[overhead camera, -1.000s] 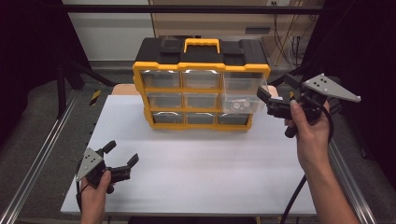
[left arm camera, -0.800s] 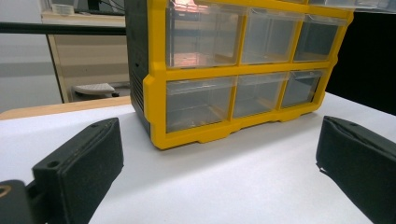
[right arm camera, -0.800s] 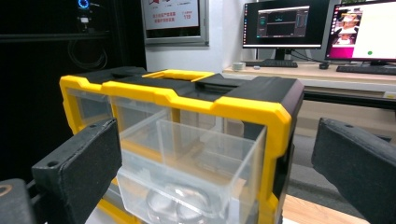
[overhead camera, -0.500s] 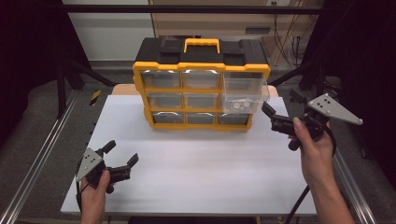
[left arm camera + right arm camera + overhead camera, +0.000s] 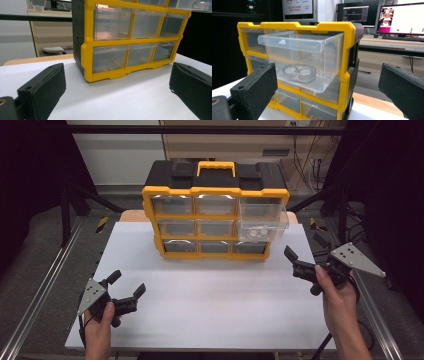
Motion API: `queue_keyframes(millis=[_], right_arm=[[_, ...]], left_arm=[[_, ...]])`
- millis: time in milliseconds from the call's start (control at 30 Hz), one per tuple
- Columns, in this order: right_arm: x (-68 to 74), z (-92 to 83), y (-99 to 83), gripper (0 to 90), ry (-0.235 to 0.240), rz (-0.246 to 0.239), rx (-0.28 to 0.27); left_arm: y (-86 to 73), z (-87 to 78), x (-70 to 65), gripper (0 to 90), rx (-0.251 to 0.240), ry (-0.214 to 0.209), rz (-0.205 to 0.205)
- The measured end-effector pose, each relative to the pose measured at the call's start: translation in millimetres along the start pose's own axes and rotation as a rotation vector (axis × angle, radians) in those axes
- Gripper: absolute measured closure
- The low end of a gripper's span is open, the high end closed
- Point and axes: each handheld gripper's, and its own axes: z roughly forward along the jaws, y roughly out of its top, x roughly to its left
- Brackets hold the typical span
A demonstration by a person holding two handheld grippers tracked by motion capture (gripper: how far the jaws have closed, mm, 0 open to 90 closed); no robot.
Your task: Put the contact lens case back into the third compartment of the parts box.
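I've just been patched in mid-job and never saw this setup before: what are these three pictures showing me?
A person holds a two-jaw tool in each hand. The high view looks down on a white table: left gripper near the front left, right gripper at the right, both open and empty. The other two views look along each gripper's black jaws. On the table stands a yellow and black plastic organiser with clear drawers. Its upper right clear drawer is pulled out, with small clear round pieces inside.

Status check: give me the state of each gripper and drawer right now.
Left gripper: open, holding nothing, low over the table.
Right gripper: open, holding nothing, apart from the cabinet.
Top-right drawer: pulled out, round clear items inside.
Other drawers: pushed in.
Organizer cabinet: upright on the table.
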Motion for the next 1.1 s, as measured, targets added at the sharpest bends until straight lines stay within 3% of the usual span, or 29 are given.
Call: queue_keyframes(millis=[300,633,1100], right_arm=[[-3.3,-10.4,-14.8,2.2,0.003,-0.01,0.0],[-8.0,-21.9,-50.0,2.8,-0.008,0.016,0.043],[-3.1,-17.1,-84.6,2.9,0.002,0.04,0.086]], left_arm=[[2.2,-5.3,4.3,0.6,-0.017,0.023,0.004],[3.9,-8.0,3.6,0.6,-0.02,0.02,0.023],[2.2,-7.7,4.3,0.9,-0.014,0.035,0.031]])
